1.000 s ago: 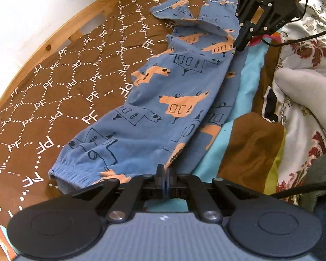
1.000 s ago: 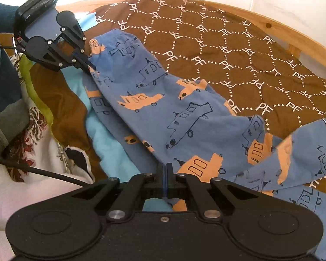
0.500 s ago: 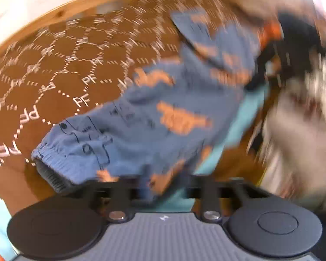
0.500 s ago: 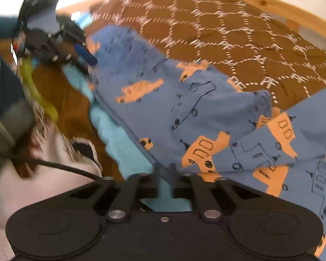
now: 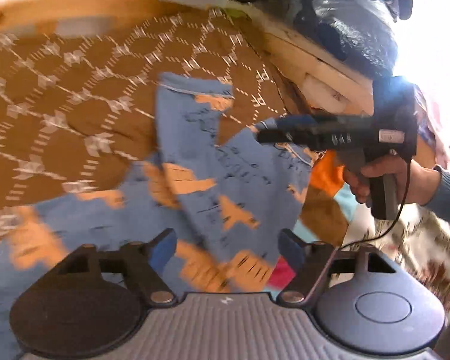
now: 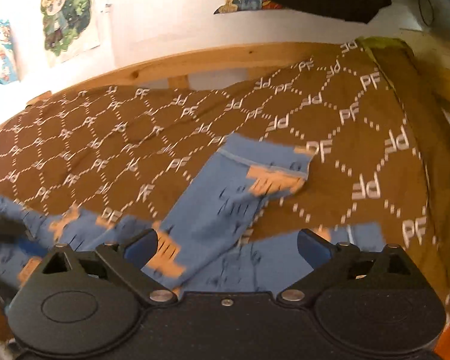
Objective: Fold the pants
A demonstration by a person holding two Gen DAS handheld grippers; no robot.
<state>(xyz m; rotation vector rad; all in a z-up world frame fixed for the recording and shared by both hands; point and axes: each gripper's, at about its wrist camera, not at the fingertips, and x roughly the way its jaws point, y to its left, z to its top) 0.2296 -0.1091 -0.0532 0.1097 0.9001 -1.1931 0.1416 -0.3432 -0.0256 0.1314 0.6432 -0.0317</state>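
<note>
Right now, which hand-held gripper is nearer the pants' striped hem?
Right. The right hand-held gripper reaches beside the hem; the left hand-held gripper hangs back over the pants. Both jaws are opening, gripping nothing.

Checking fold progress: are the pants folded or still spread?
Not folded: pants lie loose on the brown bedspread, one leg angled away from the other.
</note>
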